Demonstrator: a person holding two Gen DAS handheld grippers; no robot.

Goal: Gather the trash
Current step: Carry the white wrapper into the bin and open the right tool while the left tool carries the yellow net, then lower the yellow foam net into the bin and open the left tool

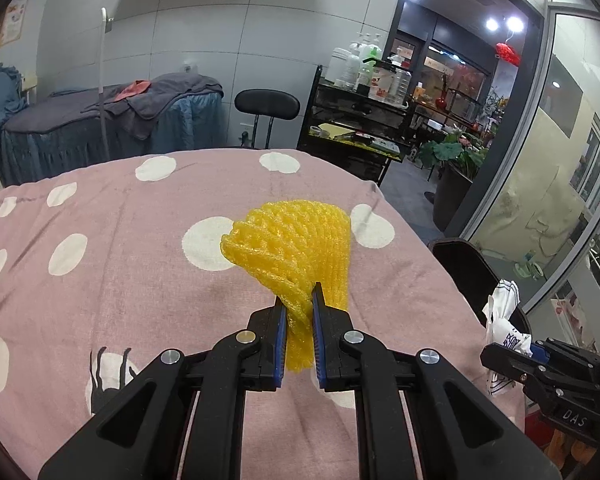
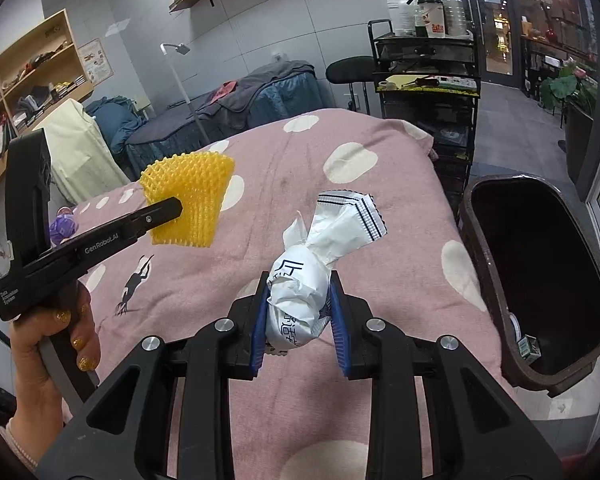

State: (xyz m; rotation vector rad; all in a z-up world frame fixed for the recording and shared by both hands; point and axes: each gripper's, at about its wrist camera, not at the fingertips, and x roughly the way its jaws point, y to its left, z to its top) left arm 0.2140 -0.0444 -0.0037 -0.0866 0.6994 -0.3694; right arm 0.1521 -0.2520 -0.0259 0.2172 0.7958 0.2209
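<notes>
Yellow foam mesh fruit netting (image 1: 296, 248) fills the middle of the left wrist view, its narrow lower end pinched between the blue pads of the left gripper (image 1: 299, 300), whose black jaws are clamped together on it while the wider, ribbed top fans out above the fingertips. Below it spreads a pink bed cover with white dots (image 1: 112, 248), and the netting hangs clear of the fabric. At the right edge of this view, the right gripper (image 1: 512, 356) shows from the side with a crumpled white printed wrapper (image 1: 500, 312) in front of it, and a dark bin rim (image 1: 466, 264) stands just beyond the bed's edge. In the right wrist view, the right gripper (image 2: 299, 284) is clamped on that white wrapper (image 2: 300, 292): its blue pads press on both sides of the balled body, and a flat, striped-edged end sticks up and to the right above the jaws. A dark brown plastic waste bin (image 2: 484, 248) stands open just beside the bed on the right, with a small green-and-white carton (image 2: 528, 348) lying inside near its lower rim. On the left, a hand (image 2: 56, 344) with gold-painted nails holds the left gripper (image 2: 176, 206), which carries the yellow netting (image 2: 196, 184) above the pink cover (image 2: 300, 160), well apart from the bin.
</notes>
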